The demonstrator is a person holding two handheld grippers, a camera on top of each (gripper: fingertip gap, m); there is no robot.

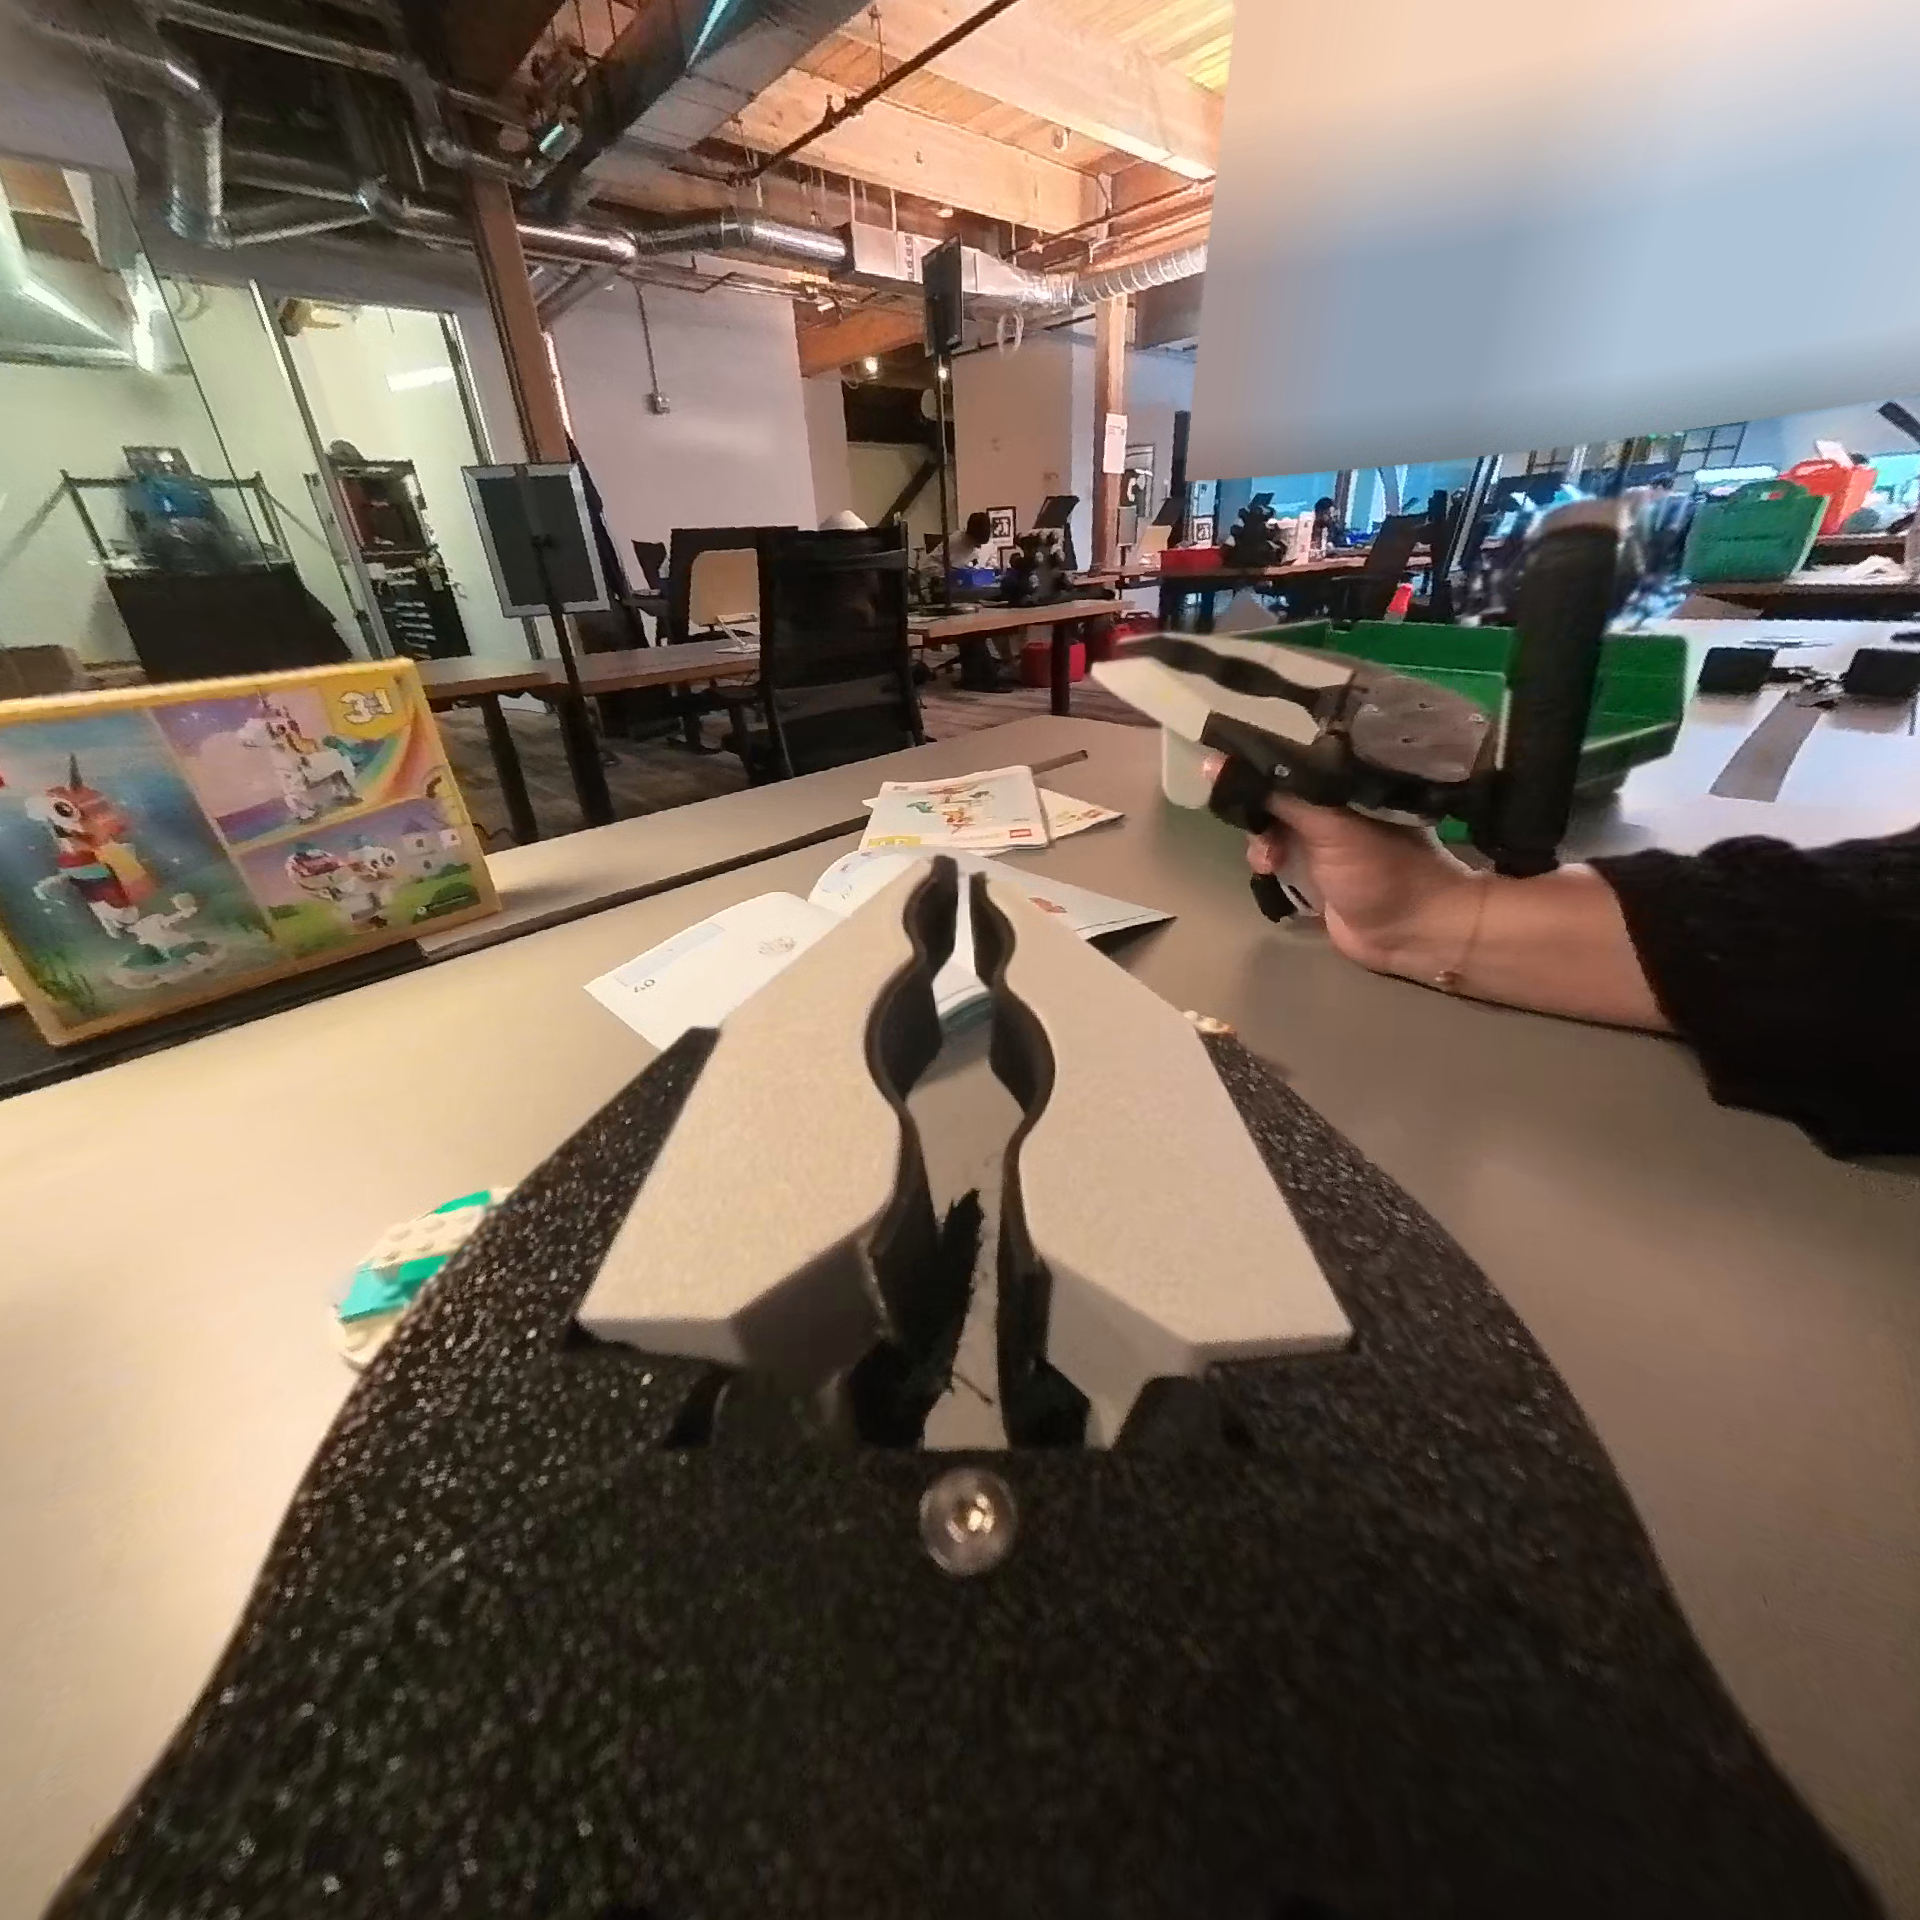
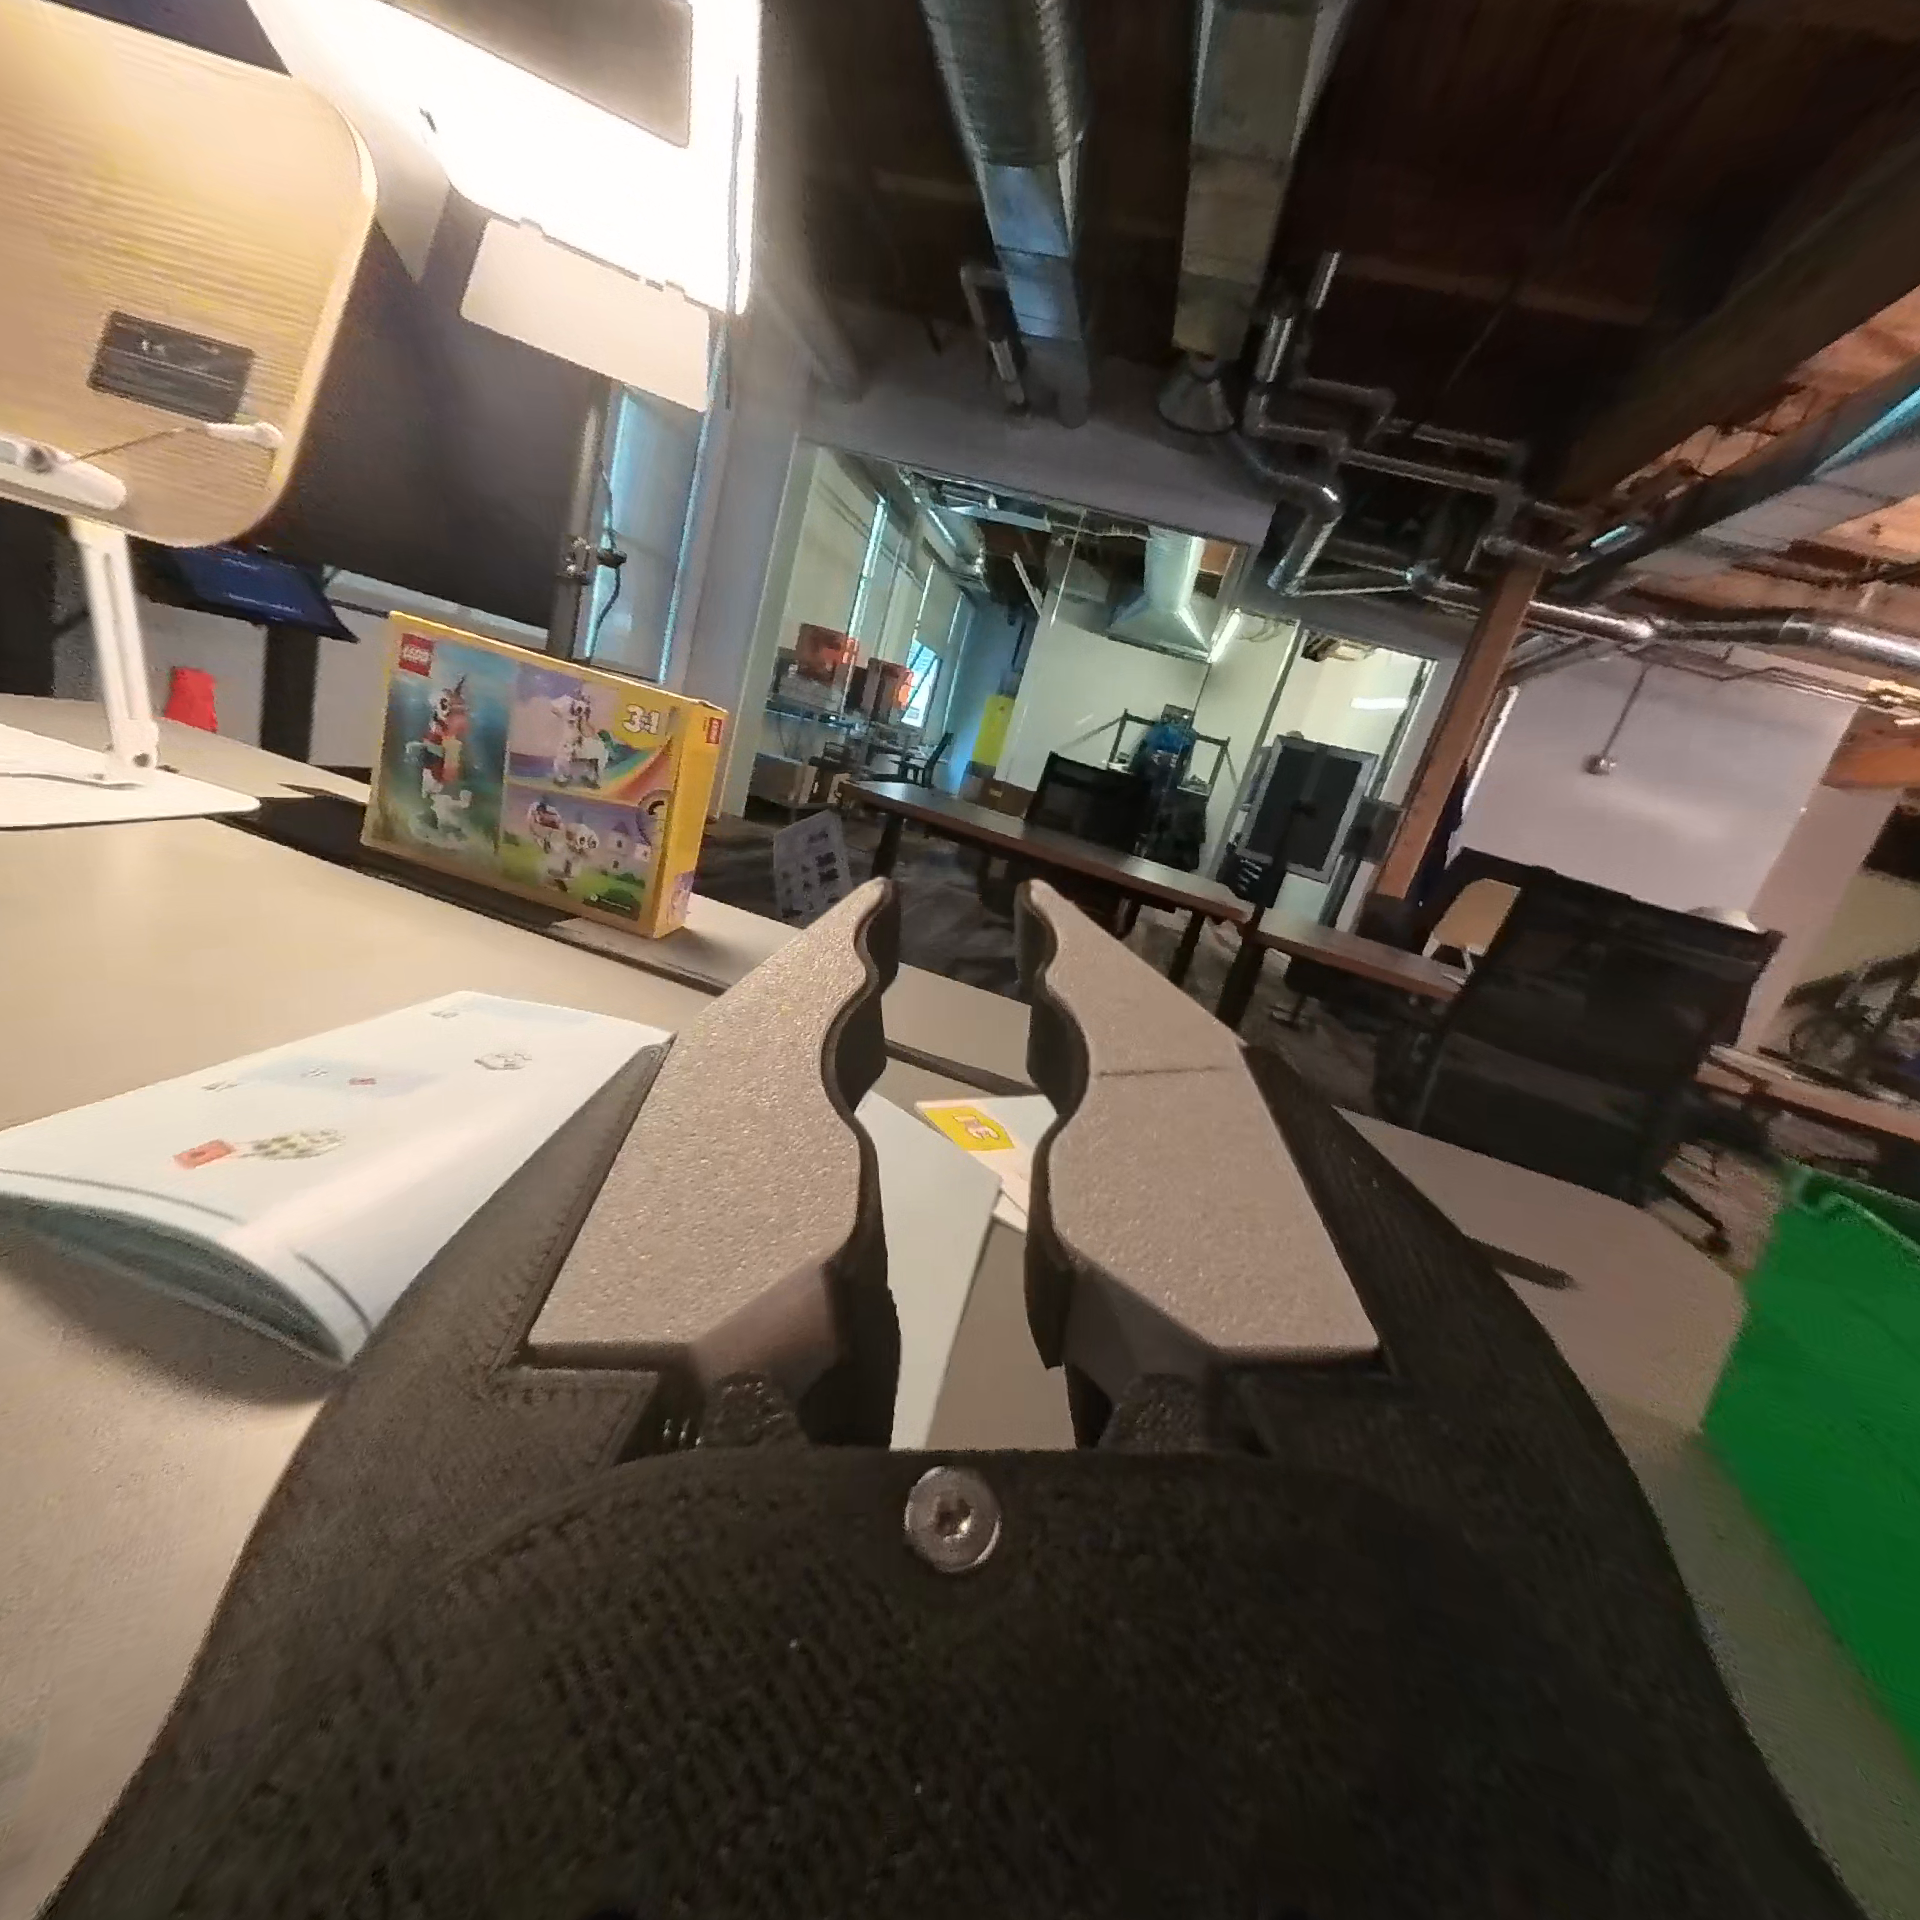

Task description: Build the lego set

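A: What did the left wrist view show?

B: The left claw [image 1: 961,883] was low over the grey table [image 1: 260,1195], its tips almost together with only a thin gap, and nothing was between them. Just left of its black body lay a small piece of the lego build [image 1: 416,1262], white and teal, partly hidden. Farther off lay the open instruction booklet [image 1: 717,961] and a second booklet [image 1: 966,816] behind it. The set's box [image 1: 234,842] stood at the far left. At the right, a hand [image 1: 1382,894] held the right claw [image 1: 1122,670] above the table, in front of a green bin [image 1: 1631,686].

A: And the right wrist view?

B: The right claw [image 2: 956,904] had its fingers clearly apart and was empty. It pointed toward the far edge of the table [image 2: 135,956]. The open booklet [image 2: 312,1132] was near on the left, the box [image 2: 540,774] stood far beyond it, and the bin [image 2: 1829,1361] was at the near right. A lamp on a white stand [image 2: 114,665] was at the far left. I saw no bricks there.

A: Which step was in hand, you think?

B: I judge the building was at an early stage, maybe a moment of reading the pages. No claw was holding a part.

A: What did the next move ask for?

B: Probably to find the next brick, perhaps in the bin, and bring it to the small build. The left claw would need to open first, then steady the build.
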